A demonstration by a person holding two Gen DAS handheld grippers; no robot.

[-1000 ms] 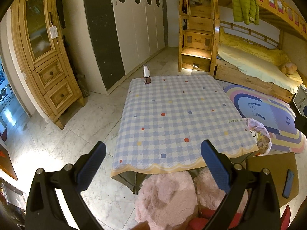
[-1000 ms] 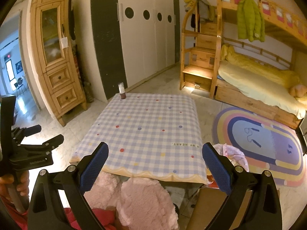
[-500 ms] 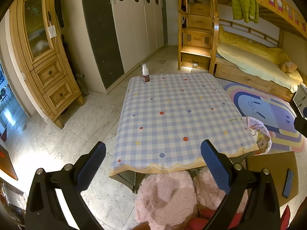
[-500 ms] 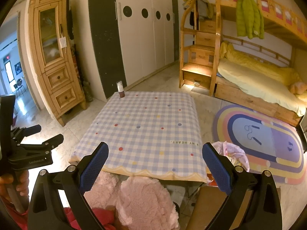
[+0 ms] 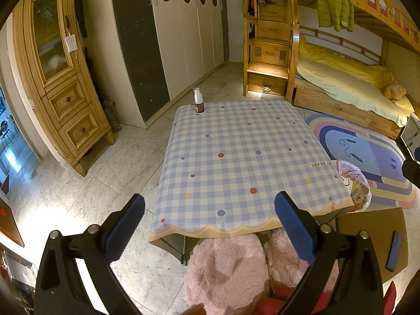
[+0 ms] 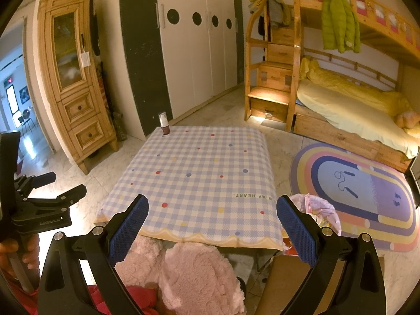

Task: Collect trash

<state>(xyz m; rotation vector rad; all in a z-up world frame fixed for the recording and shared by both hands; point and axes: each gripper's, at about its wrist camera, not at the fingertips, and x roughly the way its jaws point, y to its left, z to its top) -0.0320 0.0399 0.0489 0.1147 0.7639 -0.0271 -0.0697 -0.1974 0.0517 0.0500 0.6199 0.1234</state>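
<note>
Both tongs, left (image 5: pixel 208 225) and right (image 6: pixel 211 228), gape wide, empty; reaching far for the bottle (image 5: pixel 198 103), I could topple it.

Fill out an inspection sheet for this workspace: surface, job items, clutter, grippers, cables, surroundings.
Surface: table with checked cloth, bare apart from one bottle.
Job's things: small pump bottle upright at the far left corner; trash bag on the floor by the table's right side, holding wrappers.
Clutter: phone on a brown board, near right.
Grippers: left gripper open, empty, at the near edge; right gripper open, empty.
Cables: nothing seen.
Surroundings: wooden cabinet, white wardrobe, bunk bed, rainbow rug, pink fluffy slippers under the near edge.
</note>
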